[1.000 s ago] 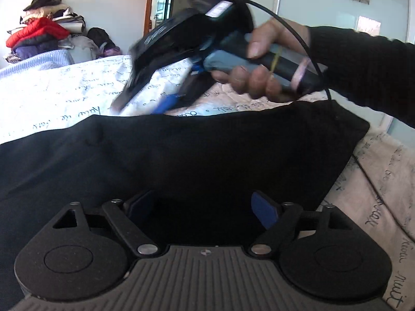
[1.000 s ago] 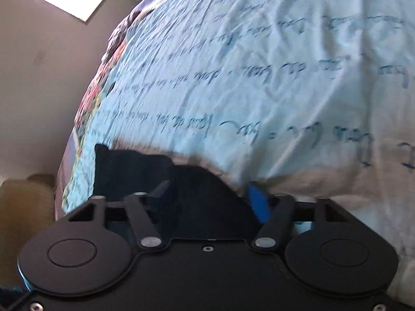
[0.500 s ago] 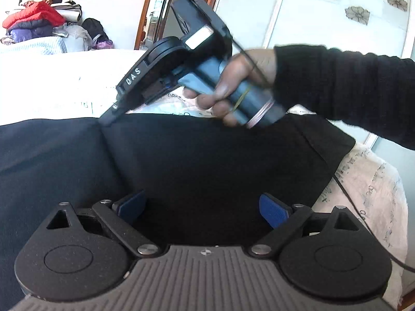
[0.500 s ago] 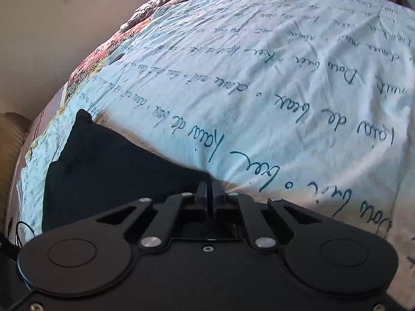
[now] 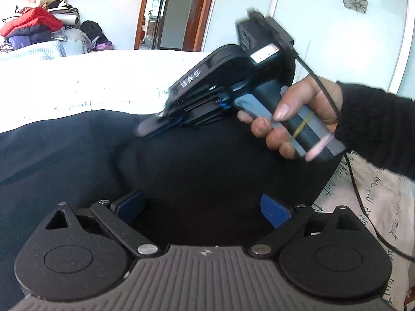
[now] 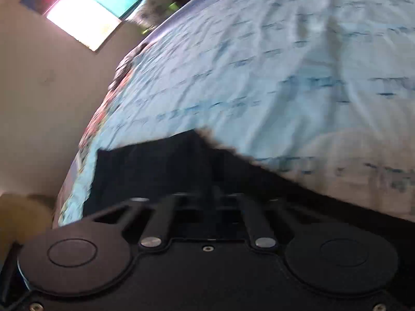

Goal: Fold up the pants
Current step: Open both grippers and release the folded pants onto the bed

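Clothes pile (image 5: 39, 28): heaped at the far left behind the bed, a red jacket among it.
Pants (image 5: 197, 171): black, spread flat on the bed (image 5: 85, 83), reaching from the left edge to the right.
Left gripper (image 5: 202, 208): low over the pants, blue fingers (image 5: 275, 210) spread wide, nothing pinched between them.
Right gripper (image 5: 149, 129): tip at the far edge of the pants, fingers blurred and opening from a narrow gap; whether cloth is pinched, cannot tell.
Hand (image 5: 293, 119): in a dark sleeve, wrapped round the right gripper's handle.
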The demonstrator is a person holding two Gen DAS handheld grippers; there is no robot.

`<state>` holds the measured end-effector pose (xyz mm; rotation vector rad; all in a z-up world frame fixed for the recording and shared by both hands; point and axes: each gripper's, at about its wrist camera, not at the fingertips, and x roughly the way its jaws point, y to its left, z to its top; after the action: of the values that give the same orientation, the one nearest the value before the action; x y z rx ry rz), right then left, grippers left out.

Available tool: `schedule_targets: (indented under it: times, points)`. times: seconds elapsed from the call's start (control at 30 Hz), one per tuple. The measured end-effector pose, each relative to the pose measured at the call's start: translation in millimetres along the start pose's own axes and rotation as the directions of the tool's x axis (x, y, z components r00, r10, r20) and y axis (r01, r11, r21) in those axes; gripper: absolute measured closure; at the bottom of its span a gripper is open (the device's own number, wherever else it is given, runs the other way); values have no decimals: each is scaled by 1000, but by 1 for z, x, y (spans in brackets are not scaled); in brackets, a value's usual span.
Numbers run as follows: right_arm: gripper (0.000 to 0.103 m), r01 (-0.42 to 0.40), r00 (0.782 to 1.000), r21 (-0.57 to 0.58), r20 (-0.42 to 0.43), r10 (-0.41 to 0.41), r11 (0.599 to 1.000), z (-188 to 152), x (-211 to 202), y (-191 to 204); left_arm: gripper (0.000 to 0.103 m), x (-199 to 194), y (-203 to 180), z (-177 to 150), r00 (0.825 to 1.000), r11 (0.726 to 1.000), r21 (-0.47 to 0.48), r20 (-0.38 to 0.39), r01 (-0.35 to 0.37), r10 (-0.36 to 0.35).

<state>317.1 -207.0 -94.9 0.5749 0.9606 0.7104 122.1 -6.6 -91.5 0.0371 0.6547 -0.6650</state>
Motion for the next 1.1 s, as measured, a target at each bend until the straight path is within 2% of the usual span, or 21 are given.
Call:
schedule_targets:
  times: [0.03,0.1,0.17,0.23,0.3,0.33,0.37,0.43,0.53,0.57,0.63,0.67,0.7,0.73,0.77,0.8,0.87,0.9,0.93,1.0,1.1]
  points:
    - [91,-31,998,121,65,23,992,0,-12,-11,4,0,0,0,1000,1000,-1,0,2,-2]
    - [71,-24,984,161,179,-5,987,-3,-44,-7,4,-1,1,-1,1000,1000,-4,4,2,-2]
    - [22,-127,959,106,269,94,986,-18,-71,5,4,-1,1,-1,1000,1000,-4,6,-1,1]
    - [15,-212,948,121,268,174,970,-40,-76,5,4,0,0,-2,1000,1000,0,5,-6,6]
    - [27,-61,977,160,210,26,985,-56,-72,-7,3,0,-2,-2,1000,1000,12,3,-16,16]
    - [66,5,978,181,206,-43,983,-63,-75,-19,3,0,-6,-2,1000,999,24,1,-30,30]
    - [71,16,970,229,232,-70,973,-69,-85,-30,3,-1,-10,-2,999,998,43,-2,-52,52]
    - [59,-25,937,310,339,-86,951,-82,-119,-36,5,-4,-23,-1,993,989,95,-5,-117,118]
    - [13,-135,857,269,515,-24,954,-109,-172,-32,5,-14,-47,6,991,977,167,38,-135,130]
    - [12,-170,841,268,542,-2,948,-120,-181,-35,4,-16,-56,9,993,975,191,56,-116,107]
    - [14,-176,855,322,518,-17,930,-134,-185,-55,1,-10,-77,12,995,960,265,49,-93,82]
    - [54,-96,872,394,476,-113,914,-139,-185,-71,2,-1,-86,12,996,947,309,16,-90,89]
    - [73,-73,869,452,466,-166,889,-149,-191,-84,2,9,-93,10,995,934,346,-20,-88,102]
    - [78,-89,865,528,462,-198,845,-157,-202,-95,4,18,-97,7,992,926,366,-53,-91,118]
    - [72,-141,837,557,508,-201,818,-168,-217,-100,5,23,-99,4,987,924,366,-71,-108,143]
    - [64,-192,776,537,596,-208,821,-183,-238,-99,5,22,-99,3,984,930,347,-74,-124,159]
    - [21,-168,630,511,714,-307,843,-212,-280,-90,6,12,-101,5,987,942,308,-46,-132,153]
    - [19,-136,560,523,741,-370,841,-227,-297,-86,6,7,-104,5,988,944,301,-26,-139,154]
    - [19,-116,517,549,745,-422,828,-239,-311,-86,5,2,-109,6,988,943,298,0,-147,154]
    - [19,-123,496,618,716,-491,777,-255,-327,-97,5,-8,-114,8,988,942,299,47,-154,147]
    - [21,-199,515,660,699,-495,724,-263,-336,-116,4,-12,-121,21,987,939,308,86,-152,132]
